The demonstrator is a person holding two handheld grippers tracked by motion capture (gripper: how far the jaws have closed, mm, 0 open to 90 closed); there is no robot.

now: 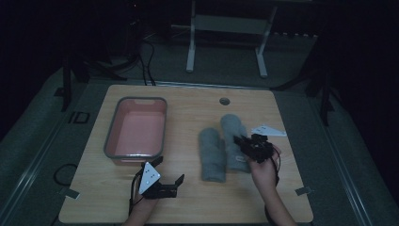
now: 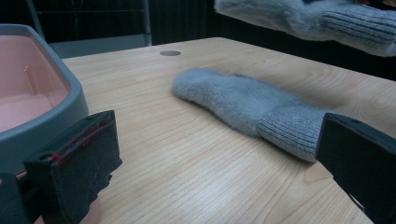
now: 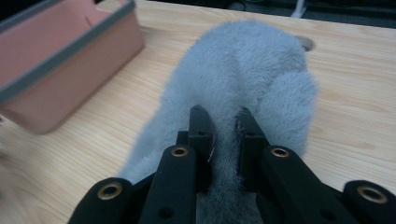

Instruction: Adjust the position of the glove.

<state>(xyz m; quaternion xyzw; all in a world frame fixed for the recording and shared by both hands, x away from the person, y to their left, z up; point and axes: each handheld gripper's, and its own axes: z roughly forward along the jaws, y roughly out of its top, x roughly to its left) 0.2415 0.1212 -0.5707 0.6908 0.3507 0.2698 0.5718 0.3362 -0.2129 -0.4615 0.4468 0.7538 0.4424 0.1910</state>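
Two grey fluffy mittens lie side by side right of the table's middle. My right gripper [image 1: 242,141] is shut on the right mitten [image 1: 230,126] near its knitted cuff; in the right gripper view the jaws pinch its fur [image 3: 224,135]. In the left gripper view that mitten [image 2: 317,18] hangs above the wood, lifted at the cuff end. The left mitten [image 1: 211,157] rests flat [image 2: 243,102]. My left gripper [image 1: 168,170] is open near the front edge, just below the bin; its jaws stand wide apart [image 2: 215,122] with nothing between them.
A pink bin with a grey rim [image 1: 136,100] stands empty at the table's left [image 2: 70,93] [image 3: 60,51]. A round cable hole [image 1: 224,100] sits at the back. A white desk frame [image 1: 190,56] and floor cables lie beyond the table.
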